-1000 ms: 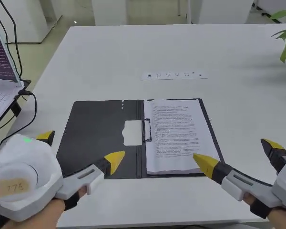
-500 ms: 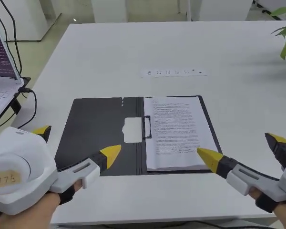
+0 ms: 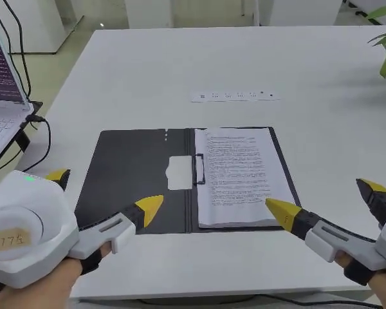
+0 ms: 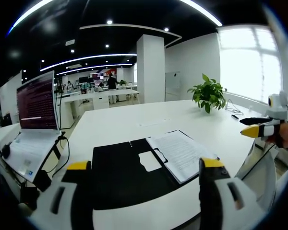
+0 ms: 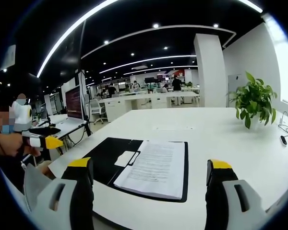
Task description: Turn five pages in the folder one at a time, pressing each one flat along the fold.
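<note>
- Evidently at the very start: a black plastic folder (image 3: 135, 180) lies open and flat near the front edge of the white bench (image 3: 180, 58). Its left inner cover is bare apart from a small white label pocket (image 3: 179, 175).
- All of the printed white paper sheets (image 3: 238, 177) sit stacked on the folder's right half, held beside the central fold by a black metal clip (image 3: 198, 172); none looks turned yet.
- The left hand-held gripper (image 3: 104, 189) hovers over the folder's lower left corner, its yellow-tipped jaws spread wide and holding nothing.
- The right hand-held gripper (image 3: 323, 197) hangs just off the stack's lower right corner, jaws likewise apart and empty, touching no paper.
- Judged step: the approach to the first page. The next move likely calls for the right jaws to close on the top sheet alone at its free corner and carry it across the clip onto the left cover. They would then run along the fold to flatten it; catching two sheets at once is the risk.
</note>
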`<state>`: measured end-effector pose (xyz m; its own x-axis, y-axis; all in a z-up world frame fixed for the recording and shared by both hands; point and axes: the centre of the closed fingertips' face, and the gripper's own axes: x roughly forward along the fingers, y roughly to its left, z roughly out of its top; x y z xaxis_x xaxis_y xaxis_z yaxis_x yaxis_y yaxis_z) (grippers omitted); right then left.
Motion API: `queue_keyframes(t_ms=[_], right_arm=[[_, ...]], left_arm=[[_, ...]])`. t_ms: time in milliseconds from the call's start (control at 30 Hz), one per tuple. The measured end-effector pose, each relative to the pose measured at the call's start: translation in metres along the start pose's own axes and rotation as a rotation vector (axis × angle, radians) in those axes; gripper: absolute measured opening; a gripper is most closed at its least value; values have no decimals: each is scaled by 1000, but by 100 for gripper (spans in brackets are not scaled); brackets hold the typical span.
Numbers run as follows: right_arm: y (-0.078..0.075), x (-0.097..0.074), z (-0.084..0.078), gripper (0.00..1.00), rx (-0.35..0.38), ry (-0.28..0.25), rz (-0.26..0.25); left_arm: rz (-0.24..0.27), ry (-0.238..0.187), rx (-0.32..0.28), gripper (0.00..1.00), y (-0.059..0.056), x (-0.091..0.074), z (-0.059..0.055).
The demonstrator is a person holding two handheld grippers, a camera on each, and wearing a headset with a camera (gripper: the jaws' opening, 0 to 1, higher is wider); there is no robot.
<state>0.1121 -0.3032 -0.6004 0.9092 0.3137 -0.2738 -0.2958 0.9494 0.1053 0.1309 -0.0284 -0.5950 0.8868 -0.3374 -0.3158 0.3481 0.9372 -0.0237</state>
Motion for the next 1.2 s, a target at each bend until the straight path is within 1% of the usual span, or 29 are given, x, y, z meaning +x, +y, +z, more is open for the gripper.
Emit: queue_keyframes(t_ms=[67,100,200,267,300,367,667,867,1033,1067,1200], right_arm=[[0,-1,-2,98,6,8,1],[1,-1,-3,98,9,15,3],[1,-3,-9,97,13,36,4],[1,-4,-15,97,19,64,8],[1,-4,-16,97,16,69,11],[2,-5,-19,97,15,84,12],[0,-10,-20,96,19,86,4],[-5,-13,-19,96,27,83,-10],[-9,-17,-18,96,33,76,-28],[-9,-17,-18,96,35,76,-30],[-11,-20,-17,96,39,63,-40]], left_arm=[[-5,18,-8,91,-1,3,-4],[-10,47,-17,91,-2,5,-9],[-32,69,-33,92,-7,10,-15],[-44,91,-29,92,-12,12,-19],[-49,92,-28,92,-13,13,-19],[-63,110,-22,92,-18,15,-23],[-111,143,2,92,-34,25,-31],[-150,152,19,92,-44,37,-33],[-193,159,45,91,-56,48,-34],[-204,167,54,91,-59,51,-35],[-238,175,79,90,-68,62,-37]])
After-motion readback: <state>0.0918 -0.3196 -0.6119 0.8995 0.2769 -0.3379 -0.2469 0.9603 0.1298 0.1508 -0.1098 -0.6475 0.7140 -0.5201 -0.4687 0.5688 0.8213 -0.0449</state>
